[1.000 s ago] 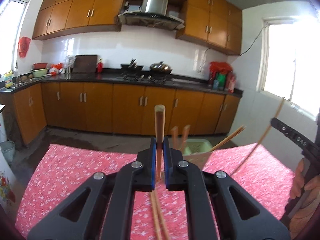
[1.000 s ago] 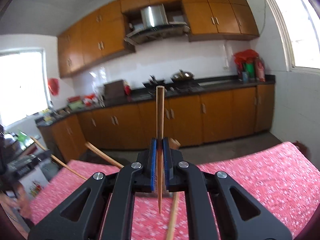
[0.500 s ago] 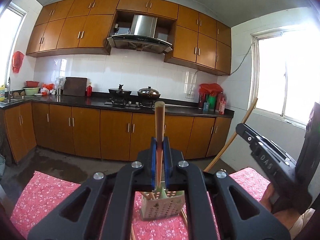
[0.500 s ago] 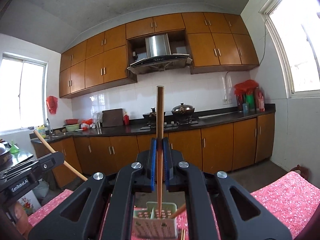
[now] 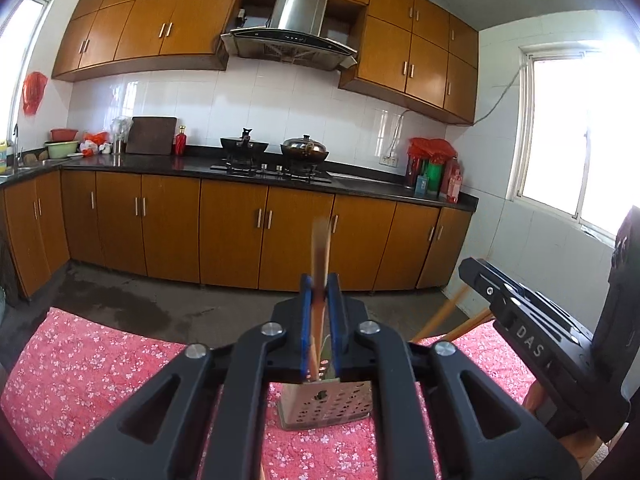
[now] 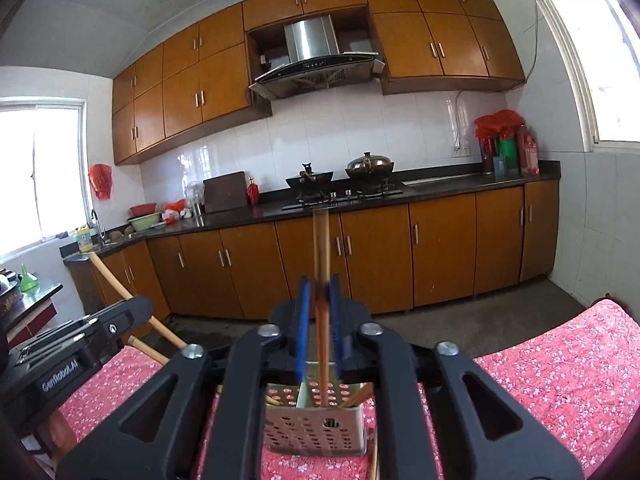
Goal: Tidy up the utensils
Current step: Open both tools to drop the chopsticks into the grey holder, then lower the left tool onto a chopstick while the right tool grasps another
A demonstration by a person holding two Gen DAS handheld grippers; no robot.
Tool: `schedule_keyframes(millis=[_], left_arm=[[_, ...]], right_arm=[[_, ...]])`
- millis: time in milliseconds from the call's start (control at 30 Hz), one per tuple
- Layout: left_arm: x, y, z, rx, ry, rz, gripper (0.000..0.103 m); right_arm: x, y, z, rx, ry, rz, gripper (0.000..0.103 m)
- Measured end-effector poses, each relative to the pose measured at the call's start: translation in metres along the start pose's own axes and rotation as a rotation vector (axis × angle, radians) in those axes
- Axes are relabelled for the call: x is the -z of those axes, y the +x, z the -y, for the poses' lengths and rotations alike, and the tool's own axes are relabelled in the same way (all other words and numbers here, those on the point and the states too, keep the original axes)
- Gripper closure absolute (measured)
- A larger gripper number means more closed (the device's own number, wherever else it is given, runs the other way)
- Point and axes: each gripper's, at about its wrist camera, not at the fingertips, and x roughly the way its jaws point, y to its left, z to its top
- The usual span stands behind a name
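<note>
A perforated utensil holder (image 5: pixel 326 404) stands on the red floral tablecloth (image 5: pixel 100 368), just beyond and below my left gripper (image 5: pixel 319 292). Its jaws are opening, and a wooden chopstick (image 5: pixel 321 248) stands upright and blurred between the blue pads, with a gap on each side and its lower end in the holder. In the right wrist view my right gripper (image 6: pixel 319 292) hangs over the same holder (image 6: pixel 316 428). Its jaws are opening too, around an upright blurred chopstick (image 6: pixel 321 240) whose tip reaches into a compartment. Other chopsticks lean inside the holder.
Each view shows the other gripper's black housing (image 5: pixel 532 344) (image 6: pixel 80 344) close beside, on a person's hand. More chopsticks (image 6: pixel 374 456) lie on the cloth by the holder. Beyond the table are a dark floor, wooden cabinets (image 5: pixel 240 232) and a counter with pots.
Both grippers have come forward over the holder, which now sits right under the fingertips. Both pairs of jaws, shut on the chopsticks before, have parted, and the chopsticks blur between them.
</note>
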Motion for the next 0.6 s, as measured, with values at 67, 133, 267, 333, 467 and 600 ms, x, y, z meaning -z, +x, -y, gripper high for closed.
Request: schedule_keyframes(millis=[67,133,267,333,467,600], left_arm=[[-0.002,-0.008,-0.005,-0.009,-0.01,0.015,0.08],[-0.004,-0.017,-0.008,-0.015,-0.017,0.03,0.079],[-0.008,-0.048,-0.022,-0.054,-0.034,0.061,0.074],[-0.003,-0.065,-0.03,-0.084,-0.037,0.07,0.071],[0.028,-0.085,-0.058,-0.176,-0.032,0.018,0.069],[0.084,-0.071,-0.082,-0.263,0.018,-0.135,0.068]], right_arm=[[-0.003,-0.008,0.001,0.006,-0.001,0.01,0.074],[-0.008,-0.018,0.004,0.012,0.005,0.017,0.074],[-0.011,-0.043,0.015,0.049,0.012,0.024,0.074],[-0.004,-0.057,0.026,0.076,0.026,0.001,0.074],[0.033,-0.058,0.049,0.136,0.046,-0.148,0.074],[0.102,-0.034,0.062,0.134,0.059,-0.418,0.078]])
